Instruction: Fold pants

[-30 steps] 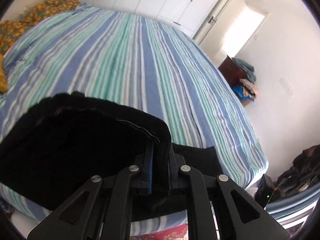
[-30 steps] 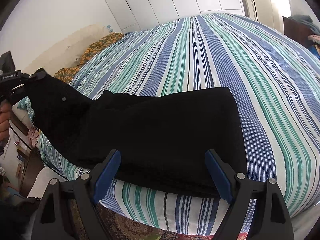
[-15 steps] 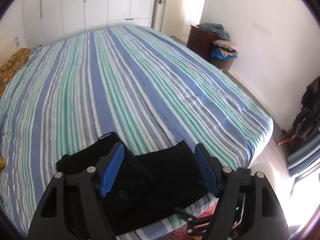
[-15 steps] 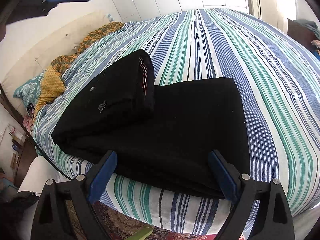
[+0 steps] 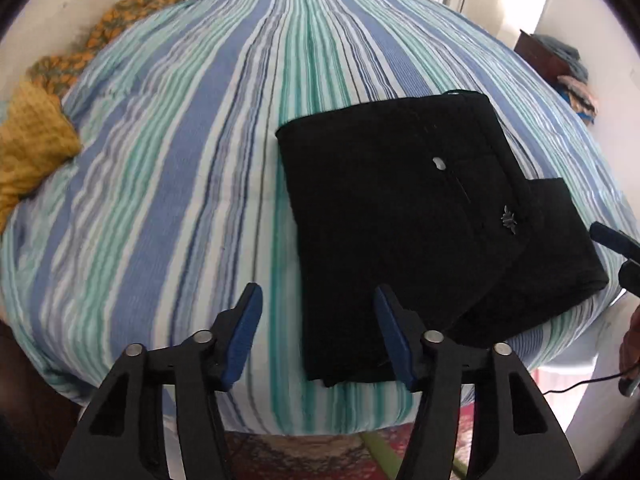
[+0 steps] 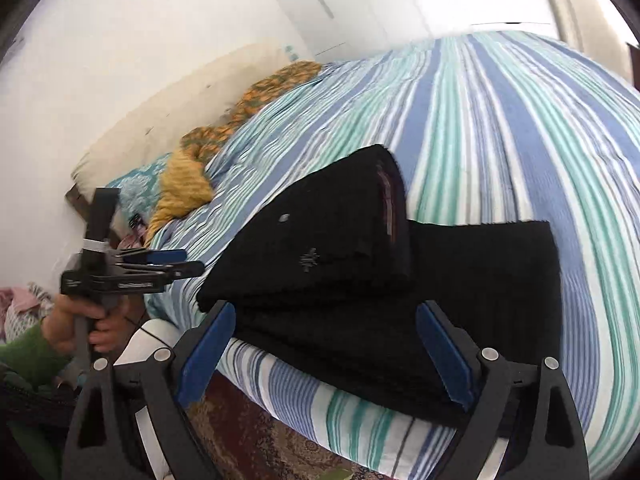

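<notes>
Black pants lie folded on the striped bed near its front edge, the upper layer with a small emblem and button resting on a wider lower layer. My left gripper hovers over the pants' near left edge; its jaws are closing and no cloth is pinched between them. From the right wrist it shows at the left, held by a hand. My right gripper stands wide open just before the pants at the bed edge, gripping nothing; its fingertips show at the right.
An orange-yellow blanket is bunched at the bed's left side by the pillows. A patterned rug lies below the bed edge. A dark dresser with clothes stands at the far right. A hand in a green sleeve holds the left gripper.
The left gripper let go of the pants' end, which now lies folded over the rest. It dropped toward the bed's front edge and its jaws narrowed again. The right gripper's view swung left.
</notes>
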Motion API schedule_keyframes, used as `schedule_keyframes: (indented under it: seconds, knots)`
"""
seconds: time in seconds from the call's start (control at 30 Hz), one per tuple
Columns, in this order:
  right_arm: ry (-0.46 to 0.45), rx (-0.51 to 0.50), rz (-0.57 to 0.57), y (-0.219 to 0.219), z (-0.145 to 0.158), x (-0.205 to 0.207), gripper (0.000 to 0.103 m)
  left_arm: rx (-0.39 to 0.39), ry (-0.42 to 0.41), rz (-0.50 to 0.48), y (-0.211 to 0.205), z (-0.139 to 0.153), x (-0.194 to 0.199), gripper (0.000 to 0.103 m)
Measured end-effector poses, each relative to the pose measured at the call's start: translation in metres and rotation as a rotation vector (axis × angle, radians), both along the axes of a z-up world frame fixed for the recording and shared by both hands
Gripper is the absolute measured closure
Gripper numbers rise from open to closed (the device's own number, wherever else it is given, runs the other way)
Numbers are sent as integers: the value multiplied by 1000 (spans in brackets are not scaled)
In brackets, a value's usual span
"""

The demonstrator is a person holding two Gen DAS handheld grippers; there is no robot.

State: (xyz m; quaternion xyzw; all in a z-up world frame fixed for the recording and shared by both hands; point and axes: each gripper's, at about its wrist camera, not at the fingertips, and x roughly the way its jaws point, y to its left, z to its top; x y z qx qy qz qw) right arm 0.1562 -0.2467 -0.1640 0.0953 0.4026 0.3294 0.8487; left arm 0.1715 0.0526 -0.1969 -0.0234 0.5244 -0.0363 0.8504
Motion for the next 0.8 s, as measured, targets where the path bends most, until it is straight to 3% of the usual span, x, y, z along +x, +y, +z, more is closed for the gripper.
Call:
schedule_keyframes:
  seconds: [0.03, 0.13, 0.2, 0.37, 0.47, 0.53, 0.67, 0.8]
  knots:
    - [19, -4, 52, 9, 1, 10, 12, -42, 7, -14, -7, -5, 3, 60]
    - [42, -104, 157, 34, -3, 41, 12, 11, -15, -49, -26, -7, 8, 60]
    - [52, -174, 187, 44, -10, 59, 12, -3, -13, -47, -24, -6, 9, 60]
    - [93, -222, 226, 53, -25, 89, 12, -55, -4, -38, -8, -9, 5, 56]
    - [156, -219, 286, 58, -38, 99, 13, -61, -7, -30, -7, -11, 5, 56]
    - [197, -182, 339, 57, -43, 104, 25, -60, -6, -25, -8, -12, 5, 56]
    - [211, -151, 413, 57, -38, 104, 27, -77, -7, -10, -5, -14, 3, 53]
    - [362, -144, 387, 59, -57, 128, 27, -81, -8, -4, -6, -16, 4, 51]
